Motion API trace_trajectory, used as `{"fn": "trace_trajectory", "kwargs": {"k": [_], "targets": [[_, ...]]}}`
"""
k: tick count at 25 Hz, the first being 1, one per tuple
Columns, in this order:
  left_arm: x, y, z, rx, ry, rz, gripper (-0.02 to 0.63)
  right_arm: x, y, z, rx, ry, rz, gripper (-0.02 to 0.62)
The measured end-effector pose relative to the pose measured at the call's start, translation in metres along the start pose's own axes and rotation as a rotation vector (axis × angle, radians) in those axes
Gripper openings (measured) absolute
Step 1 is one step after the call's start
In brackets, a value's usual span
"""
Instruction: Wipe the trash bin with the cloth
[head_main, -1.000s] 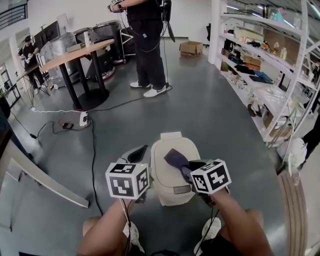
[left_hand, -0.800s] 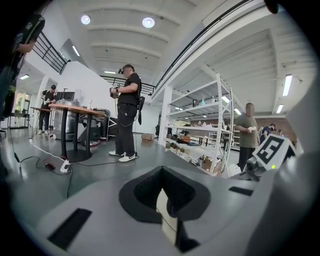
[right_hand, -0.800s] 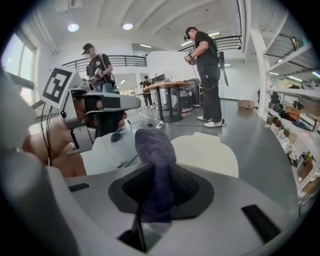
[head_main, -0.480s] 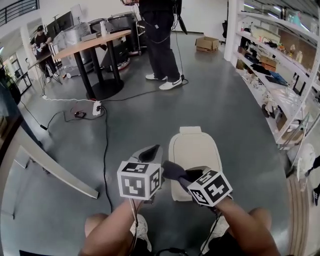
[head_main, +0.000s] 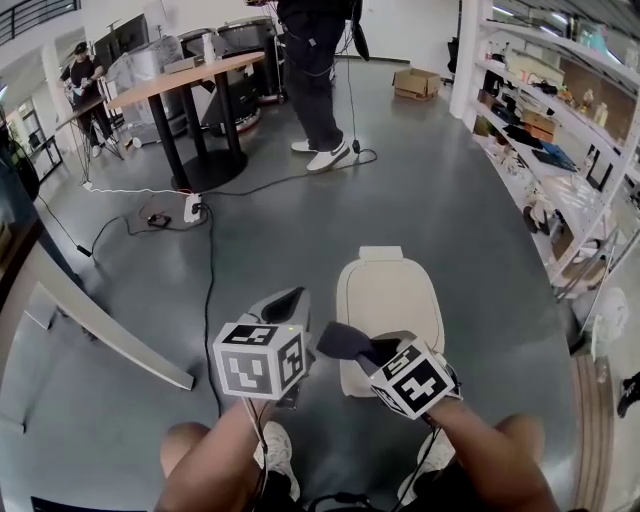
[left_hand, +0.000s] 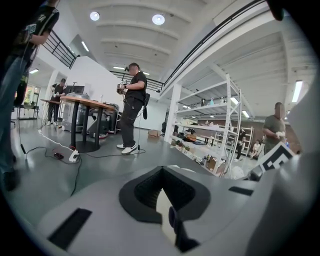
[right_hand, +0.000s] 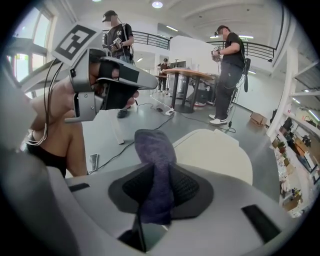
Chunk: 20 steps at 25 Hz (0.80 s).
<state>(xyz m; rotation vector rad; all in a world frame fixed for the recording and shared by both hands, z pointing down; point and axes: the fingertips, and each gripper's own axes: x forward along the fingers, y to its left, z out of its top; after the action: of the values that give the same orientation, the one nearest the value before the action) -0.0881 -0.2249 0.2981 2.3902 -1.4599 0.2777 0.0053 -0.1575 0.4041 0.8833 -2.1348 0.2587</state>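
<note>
A cream trash bin (head_main: 388, 295) with its lid shut stands on the grey floor in front of my knees. My right gripper (head_main: 375, 352) is shut on a dark purple cloth (head_main: 343, 341), which hangs over the bin's near left corner. In the right gripper view the cloth (right_hand: 156, 150) sticks up from the closed jaws of the right gripper (right_hand: 157, 172), with the bin lid (right_hand: 215, 150) just beyond. My left gripper (head_main: 284, 304) hovers just left of the bin, level with the cloth. In its own view the left gripper (left_hand: 161, 172) has its tips together and holds nothing.
A person (head_main: 315, 70) stands beyond the bin beside a round wooden table (head_main: 190, 75). Cables and a power strip (head_main: 192, 208) lie on the floor at the left. Metal shelving (head_main: 560, 130) lines the right side. A white slanted beam (head_main: 100, 330) runs along the left.
My right gripper has drawn the cloth back from the top of the lid to the bin's near left corner. The left gripper stays beside the bin.
</note>
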Motion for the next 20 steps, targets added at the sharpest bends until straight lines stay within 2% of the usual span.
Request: {"fn": "trace_trajectory", "kwargs": {"k": [4, 10, 20], "targets": [[0.002, 0.002, -0.01, -0.04, 0.023, 0.01, -0.003, -0.005, -0.007, -0.006, 0.019, -0.002, -0.01, 0.094], [0.002, -0.015, -0.023, 0.038, 0.036, 0.005, -0.003, -0.015, -0.02, -0.018, 0.053, -0.012, -0.045, 0.094], [0.008, -0.041, -0.036, 0.052, 0.06, -0.045, -0.003, -0.034, -0.044, -0.045, 0.118, -0.022, -0.121, 0.094]]}}
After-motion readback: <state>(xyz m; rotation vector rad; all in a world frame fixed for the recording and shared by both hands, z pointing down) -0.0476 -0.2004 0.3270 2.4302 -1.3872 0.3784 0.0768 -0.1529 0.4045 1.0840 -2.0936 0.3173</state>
